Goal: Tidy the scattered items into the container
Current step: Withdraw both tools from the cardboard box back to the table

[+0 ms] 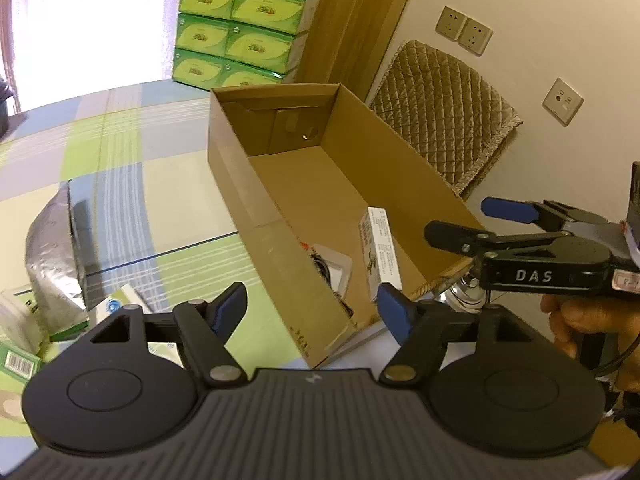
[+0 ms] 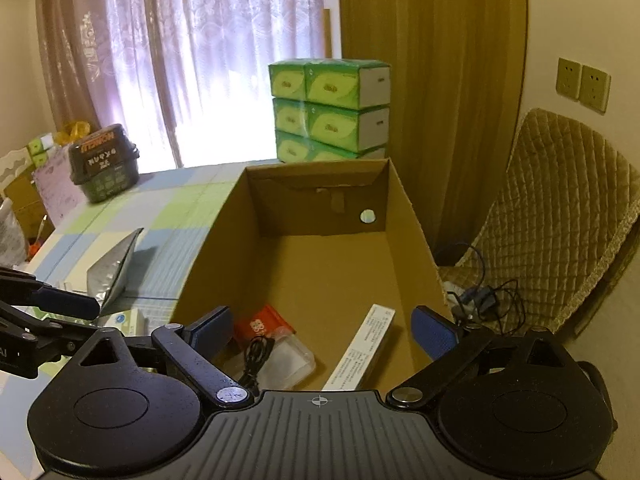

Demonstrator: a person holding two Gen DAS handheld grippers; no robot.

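Note:
An open cardboard box [image 1: 240,184] [image 2: 408,248] stands on the checked tablecloth. Inside lie a long white carton [image 1: 380,252] [image 2: 364,352], a red packet [image 2: 262,326] and a clear pouch with a black cable [image 2: 276,356] [image 1: 332,268]. My left gripper [image 1: 313,308] [image 2: 76,316] is open and empty at the box's near left corner. My right gripper [image 2: 323,332] [image 1: 466,220] is open and empty over the box's near end. Left of the box lie a silver foil bag [image 1: 56,248] [image 2: 112,268], a white-blue carton [image 1: 116,306] [image 2: 124,320] and a green barcoded box [image 1: 18,360].
Green tissue packs [image 1: 240,32] [image 2: 332,112] are stacked behind the box. A quilted chair [image 1: 444,120] [image 2: 560,220] with tangled cables [image 2: 480,296] stands to the right. A dark basket [image 2: 104,164] sits at the table's far left. A hand [image 1: 580,320] holds the right gripper.

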